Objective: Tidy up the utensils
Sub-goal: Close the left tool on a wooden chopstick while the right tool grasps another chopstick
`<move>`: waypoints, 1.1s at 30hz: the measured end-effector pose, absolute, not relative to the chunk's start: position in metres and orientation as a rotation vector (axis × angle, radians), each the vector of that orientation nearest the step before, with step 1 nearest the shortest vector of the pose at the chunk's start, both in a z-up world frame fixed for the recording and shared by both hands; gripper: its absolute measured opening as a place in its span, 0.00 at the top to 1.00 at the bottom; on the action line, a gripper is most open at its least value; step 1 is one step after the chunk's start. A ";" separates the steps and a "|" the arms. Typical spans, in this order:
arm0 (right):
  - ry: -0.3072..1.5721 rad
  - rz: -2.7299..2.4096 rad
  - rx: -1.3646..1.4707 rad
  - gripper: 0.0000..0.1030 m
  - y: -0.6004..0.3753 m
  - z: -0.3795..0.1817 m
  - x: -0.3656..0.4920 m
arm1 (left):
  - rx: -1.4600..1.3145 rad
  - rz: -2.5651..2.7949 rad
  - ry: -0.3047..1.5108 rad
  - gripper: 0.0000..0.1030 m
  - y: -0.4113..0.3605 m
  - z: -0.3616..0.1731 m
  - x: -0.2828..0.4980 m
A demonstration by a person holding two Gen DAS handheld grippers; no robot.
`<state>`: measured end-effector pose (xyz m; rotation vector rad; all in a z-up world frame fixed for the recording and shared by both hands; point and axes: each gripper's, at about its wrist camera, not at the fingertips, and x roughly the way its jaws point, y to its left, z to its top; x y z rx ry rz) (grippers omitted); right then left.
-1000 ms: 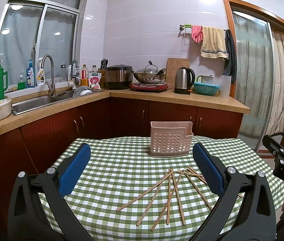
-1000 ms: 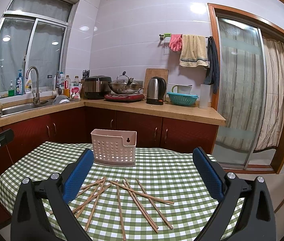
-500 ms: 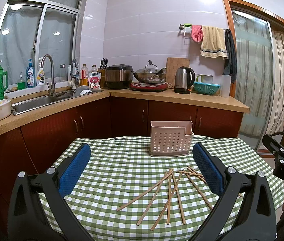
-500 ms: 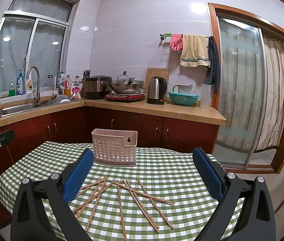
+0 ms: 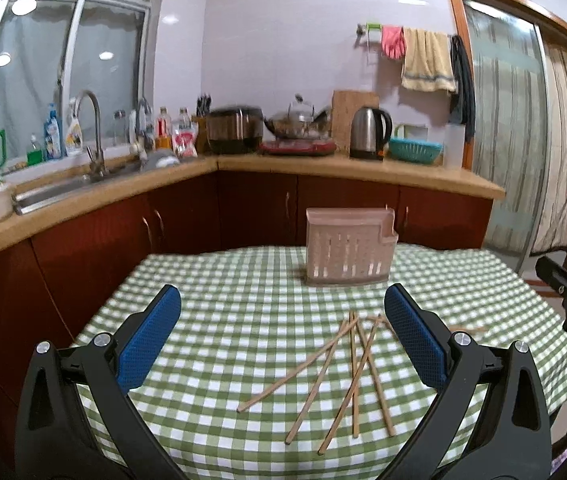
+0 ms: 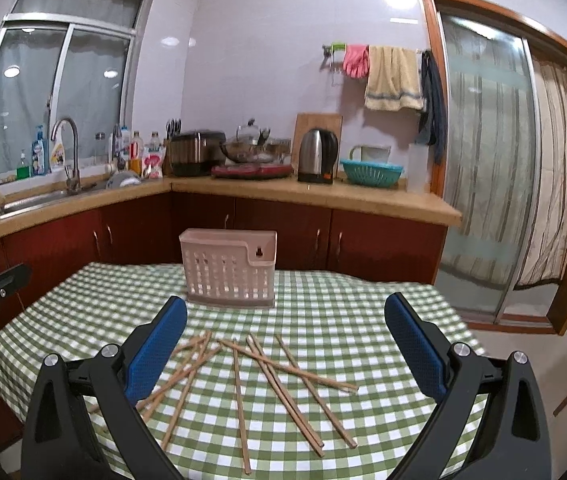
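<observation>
Where the green-checked tablecloth (image 5: pixel 223 304) reaches the far side of the table, a pale pink slotted utensil holder (image 5: pixel 349 246) stands upright; its open top is seen only from the side, so its contents cannot be told, though nothing sticks up above the rim. In the right wrist view the same holder (image 6: pixel 229 268) sits just beyond the scattered wooden chopsticks (image 6: pixel 279 380). The chopsticks lie loose on the cloth, crossing one another in a rough fan, none of them in the holder and none touched by either tool.

The left gripper (image 5: pixel 281 332) hovers above the near part of the table with its blue-padded fingers (image 5: pixel 149 336) spread wide and nothing between them; the chopsticks (image 5: pixel 343 364) lie ahead of it, towards its right finger. The right gripper (image 6: pixel 283 340) is likewise wide apart and empty, held level over the chopstick pile, its left pad (image 6: pixel 159 344) overlapping a few stick ends in the picture. Each tool shows at the edge of the other's view, well apart.

Behind the table runs a wooden counter (image 6: pixel 315 192) over dark red cabinets, carrying a steel kettle (image 6: pixel 317 156), a rice cooker (image 6: pixel 195 152), a teal basket (image 6: pixel 371 172) and a sink with tap (image 6: pixel 67 152). Nothing stands between the grippers and the chopsticks.
</observation>
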<state>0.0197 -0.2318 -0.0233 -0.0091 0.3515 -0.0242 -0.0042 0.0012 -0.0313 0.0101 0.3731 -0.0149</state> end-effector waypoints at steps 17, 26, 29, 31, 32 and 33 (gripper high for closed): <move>0.573 0.005 0.019 0.06 -0.245 -0.120 0.078 | 0.064 -0.040 0.638 0.31 0.025 -0.145 0.070; 0.620 0.024 0.018 0.06 -0.241 -0.137 0.095 | 0.054 -0.058 0.756 0.45 0.036 -0.183 0.085; 0.627 0.026 0.018 0.06 -0.239 -0.138 0.098 | 0.050 -0.065 0.789 0.47 0.037 -0.192 0.089; 0.624 0.026 0.016 0.06 -0.239 -0.138 0.098 | 0.042 -0.087 0.815 0.54 0.037 -0.198 0.090; 0.624 0.026 0.016 0.06 -0.239 -0.138 0.099 | 0.049 -0.086 0.810 0.55 0.037 -0.198 0.089; 0.622 0.026 0.017 0.06 -0.239 -0.138 0.098 | 0.057 -0.094 0.810 0.60 0.036 -0.198 0.087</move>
